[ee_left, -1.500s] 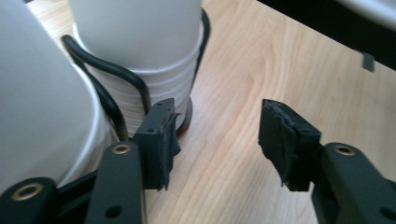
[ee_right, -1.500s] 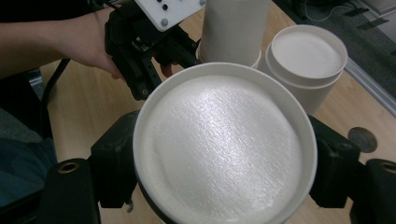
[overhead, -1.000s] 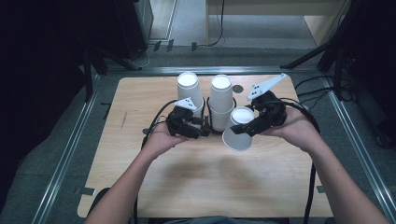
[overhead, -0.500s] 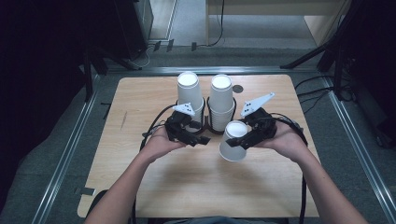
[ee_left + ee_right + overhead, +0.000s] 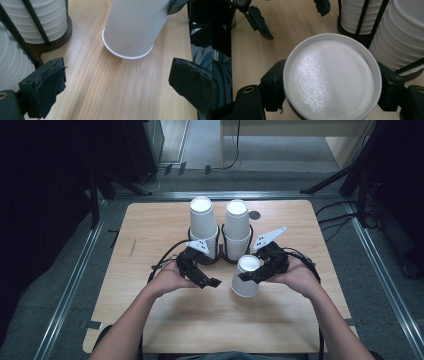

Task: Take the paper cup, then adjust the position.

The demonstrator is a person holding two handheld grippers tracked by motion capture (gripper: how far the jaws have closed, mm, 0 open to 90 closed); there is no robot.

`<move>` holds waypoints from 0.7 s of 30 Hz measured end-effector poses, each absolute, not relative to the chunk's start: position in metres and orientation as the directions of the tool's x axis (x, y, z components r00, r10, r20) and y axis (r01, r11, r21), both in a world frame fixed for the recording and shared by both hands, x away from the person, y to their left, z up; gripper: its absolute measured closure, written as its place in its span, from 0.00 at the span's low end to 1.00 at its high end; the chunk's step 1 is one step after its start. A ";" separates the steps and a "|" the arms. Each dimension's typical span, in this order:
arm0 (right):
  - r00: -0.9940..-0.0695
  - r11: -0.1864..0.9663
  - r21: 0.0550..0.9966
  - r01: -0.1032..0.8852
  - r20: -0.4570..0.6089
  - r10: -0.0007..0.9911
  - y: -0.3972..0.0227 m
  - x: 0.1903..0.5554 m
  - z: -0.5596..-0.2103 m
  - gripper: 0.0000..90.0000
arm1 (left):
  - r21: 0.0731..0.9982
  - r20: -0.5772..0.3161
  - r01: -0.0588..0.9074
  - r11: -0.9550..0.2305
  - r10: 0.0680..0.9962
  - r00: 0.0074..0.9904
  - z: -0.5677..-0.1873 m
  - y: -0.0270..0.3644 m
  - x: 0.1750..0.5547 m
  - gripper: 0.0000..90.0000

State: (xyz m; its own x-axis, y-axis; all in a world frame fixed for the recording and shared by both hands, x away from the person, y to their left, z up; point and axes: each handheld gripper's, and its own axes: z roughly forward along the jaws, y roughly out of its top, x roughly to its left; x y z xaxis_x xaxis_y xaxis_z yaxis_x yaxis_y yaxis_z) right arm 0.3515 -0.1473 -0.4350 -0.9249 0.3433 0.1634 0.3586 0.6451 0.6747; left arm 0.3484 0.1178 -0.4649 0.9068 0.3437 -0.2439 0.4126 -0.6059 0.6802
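An upside-down white paper cup [image 5: 245, 279] hangs just over the wooden table [image 5: 150, 235], in front of two upside-down cup stacks [image 5: 202, 222] [image 5: 236, 225] in dark wire holders. My right gripper [image 5: 251, 273] is shut on this cup; in the right gripper view the pads [image 5: 273, 90] press both sides of the cup [image 5: 332, 75] below its base. My left gripper [image 5: 204, 276] sits left of the cup, and its jaws have just been opening. In the left gripper view the left gripper [image 5: 120, 87] stands wide with bare wood between the jaws, and the cup [image 5: 135, 27] lies beyond them.
The holders' dark base [image 5: 58, 37] stands close to the left gripper's far side. A small dark disc [image 5: 255, 215] lies behind the right stack. Metal rails [image 5: 75, 285] run along the table's sides, and cables trail from both grippers.
My right gripper has come down and toward the person with the cup. My left gripper's jaws have spread wide; that hand has barely shifted.
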 end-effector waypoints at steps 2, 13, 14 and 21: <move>-0.927 0.648 0.674 0.355 0.162 0.339 -0.146 0.352 -0.439 0.28 | 0.677 -0.231 0.403 -0.616 0.341 0.911 -0.466 0.117 0.349 0.03; -0.925 0.642 0.673 0.367 0.187 0.332 -0.144 0.354 -0.452 0.28 | 0.694 -0.254 0.408 -0.594 0.329 0.910 -0.474 0.114 0.353 0.00; -0.925 0.636 0.679 0.366 0.189 0.330 -0.144 0.354 -0.451 0.28 | 0.692 -0.257 0.407 -0.596 0.323 0.911 -0.475 0.112 0.353 0.00; -0.925 0.606 0.708 0.363 0.193 0.329 -0.139 0.352 -0.443 0.28 | 0.686 -0.247 0.382 -0.619 0.296 0.923 -0.477 0.098 0.351 0.00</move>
State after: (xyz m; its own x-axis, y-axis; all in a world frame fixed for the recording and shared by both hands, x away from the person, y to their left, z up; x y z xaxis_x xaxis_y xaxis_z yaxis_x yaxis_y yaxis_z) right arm 0.3515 -0.1385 -0.4432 -0.9245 0.3289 0.1925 0.3629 0.6057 0.7082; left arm 0.3514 0.0979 -0.4774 0.9227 0.2962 -0.2468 0.3822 -0.6186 0.6865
